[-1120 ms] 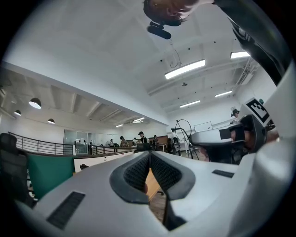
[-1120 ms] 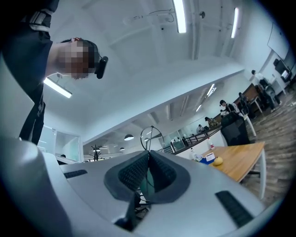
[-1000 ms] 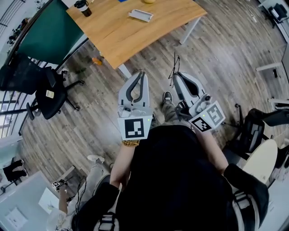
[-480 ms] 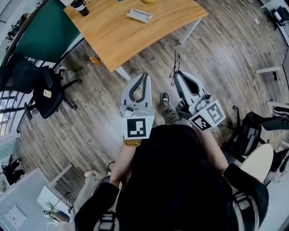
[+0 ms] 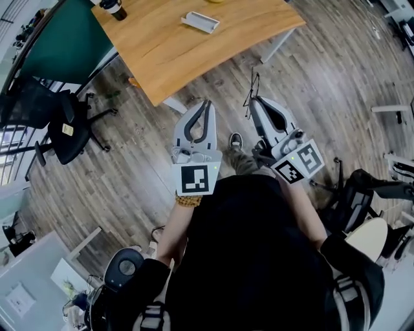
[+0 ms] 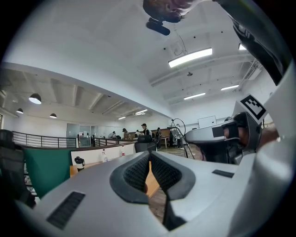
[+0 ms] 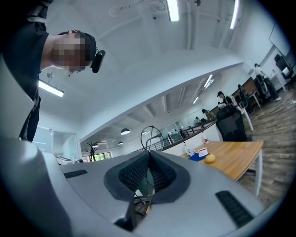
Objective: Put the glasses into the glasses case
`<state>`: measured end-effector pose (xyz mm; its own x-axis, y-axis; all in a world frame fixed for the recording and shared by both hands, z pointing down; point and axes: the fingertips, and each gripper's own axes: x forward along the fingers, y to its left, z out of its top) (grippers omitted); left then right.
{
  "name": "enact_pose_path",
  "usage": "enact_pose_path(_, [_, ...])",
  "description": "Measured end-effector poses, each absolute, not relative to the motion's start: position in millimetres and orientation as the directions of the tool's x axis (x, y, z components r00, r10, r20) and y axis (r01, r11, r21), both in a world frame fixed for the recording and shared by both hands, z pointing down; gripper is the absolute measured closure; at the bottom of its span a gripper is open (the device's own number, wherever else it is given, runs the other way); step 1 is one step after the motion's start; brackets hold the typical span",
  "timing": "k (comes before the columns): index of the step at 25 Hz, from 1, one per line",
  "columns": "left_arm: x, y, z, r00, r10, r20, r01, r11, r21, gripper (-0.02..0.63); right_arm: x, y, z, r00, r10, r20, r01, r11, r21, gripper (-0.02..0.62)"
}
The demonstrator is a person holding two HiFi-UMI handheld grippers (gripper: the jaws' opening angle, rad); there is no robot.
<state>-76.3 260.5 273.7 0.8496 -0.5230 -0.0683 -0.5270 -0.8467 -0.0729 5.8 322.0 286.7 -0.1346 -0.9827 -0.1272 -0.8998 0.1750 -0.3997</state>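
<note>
A pale wooden table with a curved edge stands on a grey-brown plank floor in an open office. A green partition runs along its left side. The glasses case, light-coloured, lies on the table, well apart from a dark cup with a white lid near the far corner.

The glasses, thin and wire-rimmed, are out over the floor short of the table. The right gripper has its jaws clamped on them (in the right gripper view one round lens stands above the pads). The left gripper is level beside it, its jaws tip to tip with nothing between.

A small yellow object on the table is cut off by the head view's top edge. The person's body hides the floor below the grippers.

Counted: one table, one case, one pair of glasses, one cup, two grippers, and at least two black office chairs at the left.
</note>
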Motion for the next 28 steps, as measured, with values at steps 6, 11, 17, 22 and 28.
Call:
enact_pose_path(6, [-34.4,255.9,278.4,0.859,-0.511,-0.034,-0.511,-0.851,-0.121,0.575,42.5,315.0,297.3,-0.146,-0.981,-0.13,-0.883,0.188,-0.429,0.58])
enact_pose_path(11, [-4.9,251.0,283.6,0.847,-0.531,-0.006,-0.527,-0.839,-0.137,0.575,85.6,316.1,303.0,-0.142,-0.981,-0.132,-0.874,0.187,-0.449,0.58])
enact_pose_path(17, [-7.6,224.2,283.9,0.775,-0.632,0.016,-0.625,-0.77,-0.132,0.575,129.8,310.8,298.3,-0.126,-0.977,-0.172,-0.844,0.197,-0.499,0.581])
enact_pose_path(22, [-22.4,205.8,281.5,0.716,-0.698,0.032,-0.683,-0.709,-0.174,0.575,140.3,300.8,302.6,-0.155,-0.971,-0.18,-0.834,0.227,-0.503,0.58])
enact_pose_path(28, [-25.2,190.6,273.2,0.694,-0.72,0.018,-0.703,-0.683,-0.197,0.575,143.5,289.4,304.5,-0.154,-0.969,-0.192,-0.835,0.232,-0.498,0.58])
